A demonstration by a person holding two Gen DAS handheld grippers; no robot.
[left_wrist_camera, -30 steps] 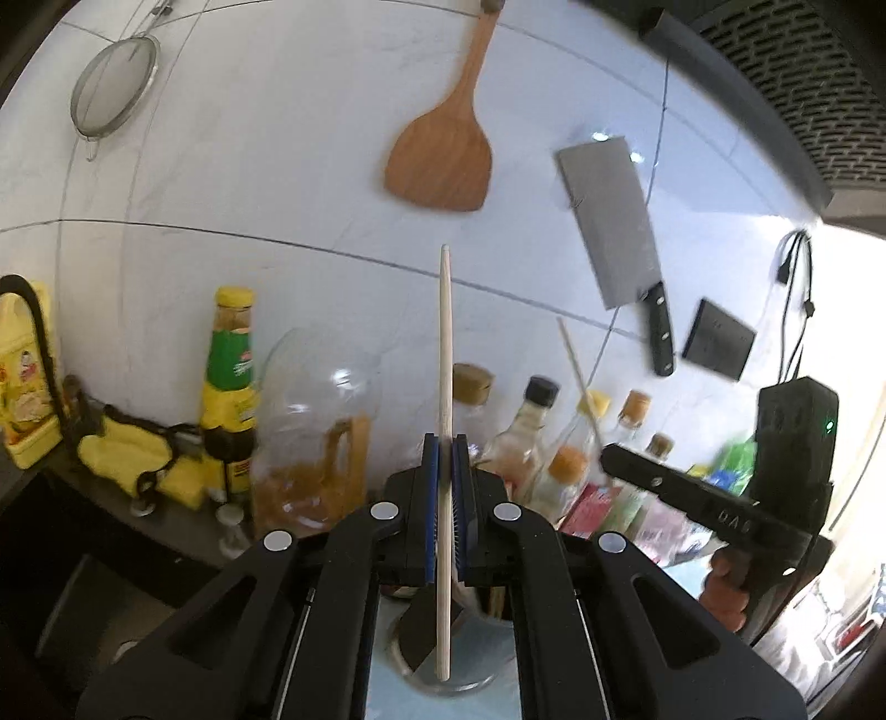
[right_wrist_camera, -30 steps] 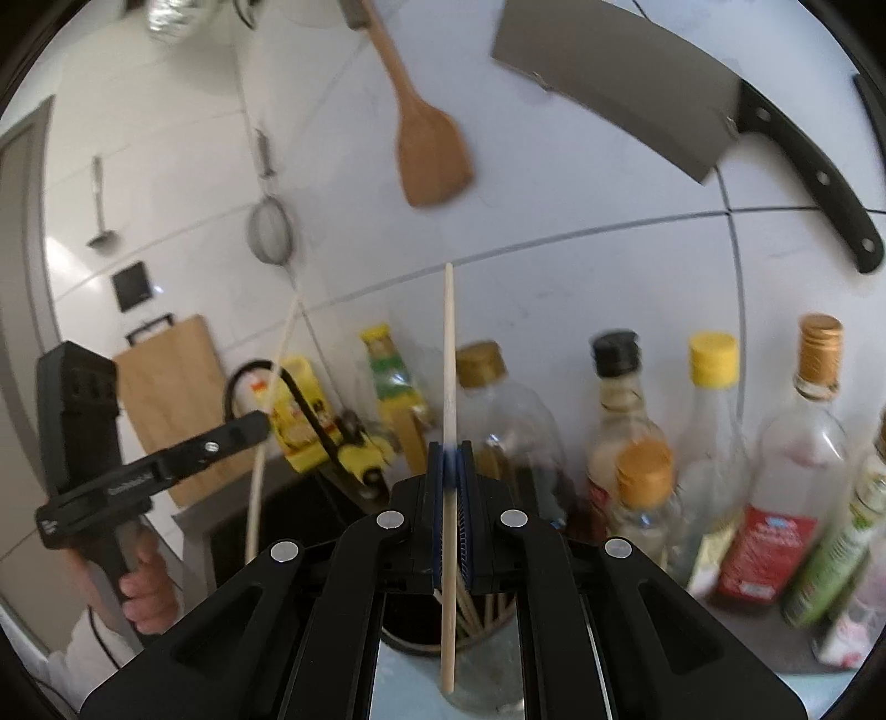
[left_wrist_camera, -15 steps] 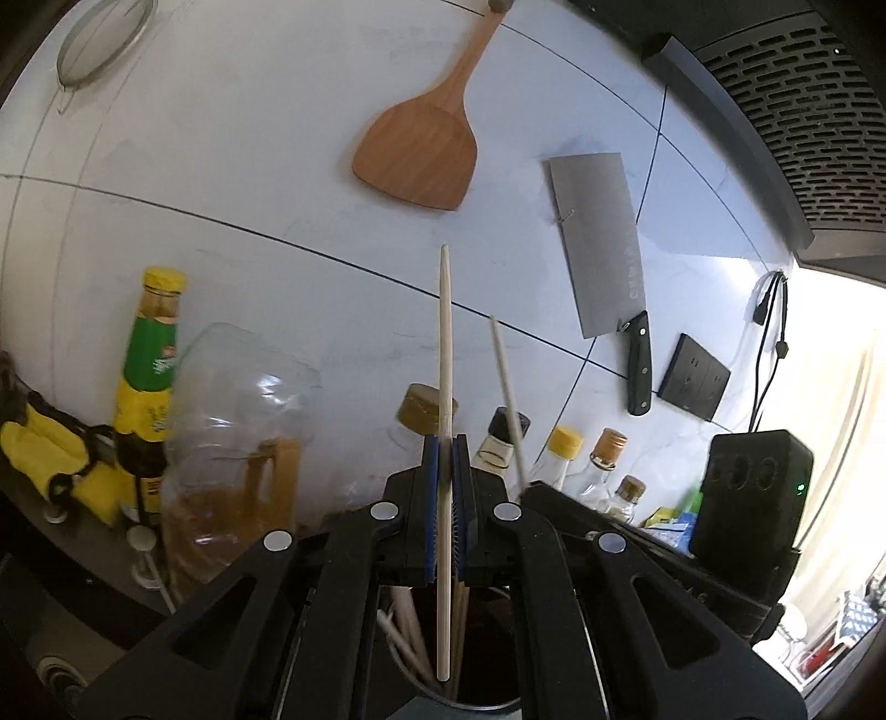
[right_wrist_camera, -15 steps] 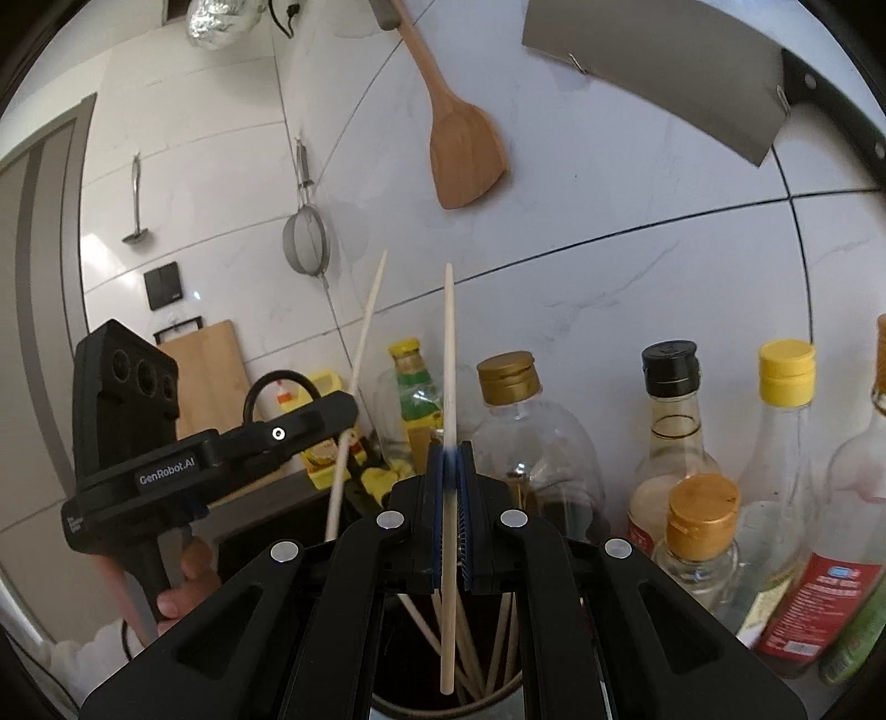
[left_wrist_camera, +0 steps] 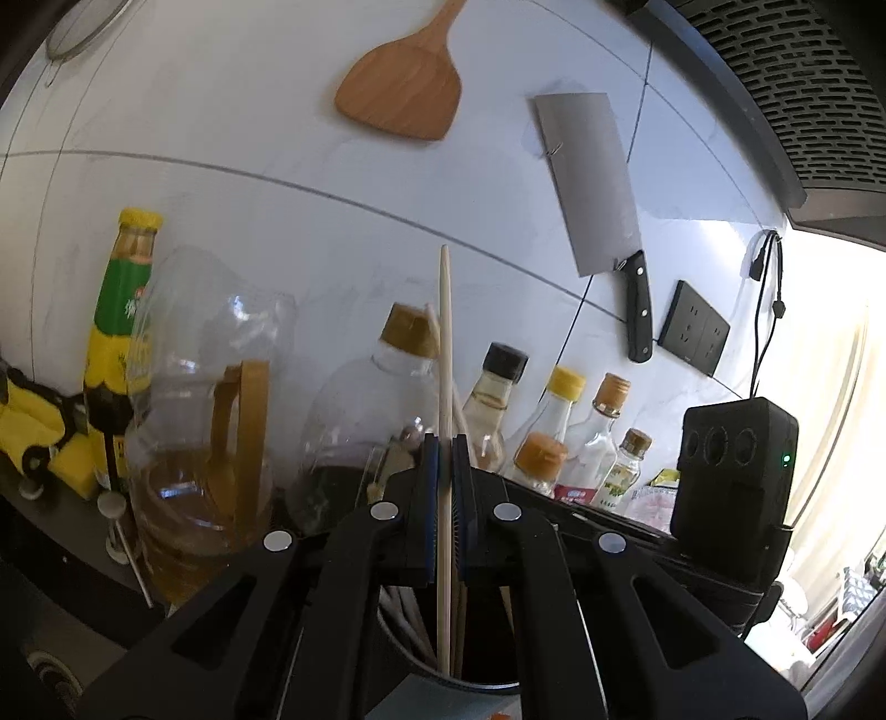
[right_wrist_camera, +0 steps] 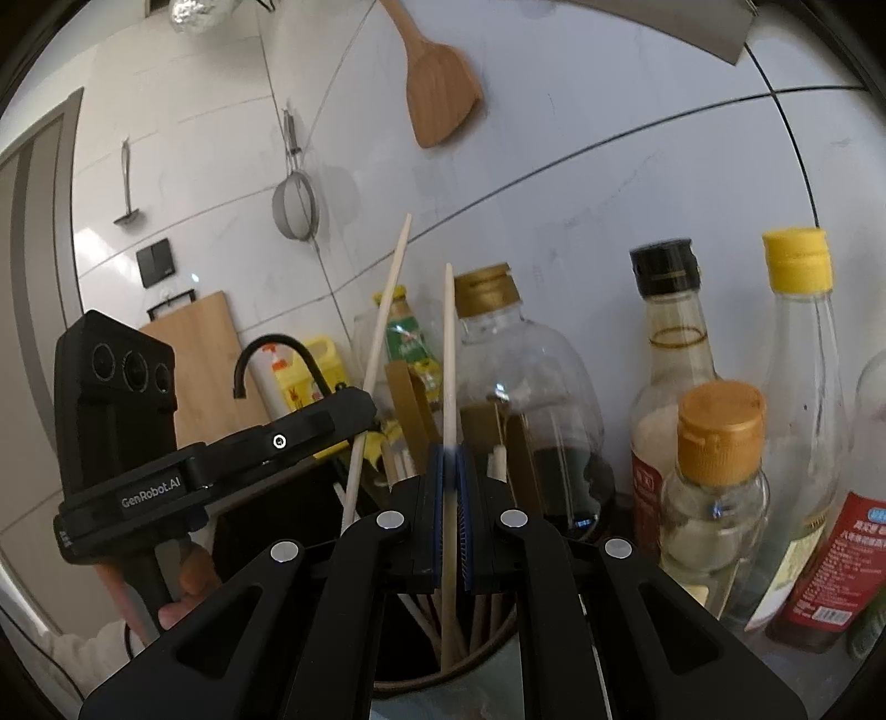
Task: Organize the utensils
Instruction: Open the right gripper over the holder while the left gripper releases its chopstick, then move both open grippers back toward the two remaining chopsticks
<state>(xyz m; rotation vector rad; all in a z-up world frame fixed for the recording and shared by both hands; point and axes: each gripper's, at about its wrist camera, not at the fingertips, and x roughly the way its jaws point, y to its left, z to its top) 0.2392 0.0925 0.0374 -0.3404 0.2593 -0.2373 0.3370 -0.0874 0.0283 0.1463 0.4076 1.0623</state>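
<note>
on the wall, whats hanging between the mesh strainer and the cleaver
A wooden spatula hangs blade down between the mesh strainer and the cleaver; the left wrist view shows all three along the wall.

Bottles (right_wrist_camera: pixel 711 476) on dark counter (left_wrist_camera: pixel 66 531)

Both wrist cameras look along their fingers, close above the utensil holder (left_wrist_camera: pixel 443 673) (right_wrist_camera: pixel 498 645), facing the tiled wall. Both views share the wooden spatula (left_wrist_camera: pixel 401 91) (right_wrist_camera: pixel 440 97) and bottles.

The cleaver (right_wrist_camera: pixel 653 22) is cut by the top edge in the right view. The holder's (left_wrist_camera: pixel 487 684) base is hidden behind the left gripper (left_wrist_camera: pixel 446 454). The bottle label (right_wrist_camera: pixel 830 559) is unreadable.
</note>
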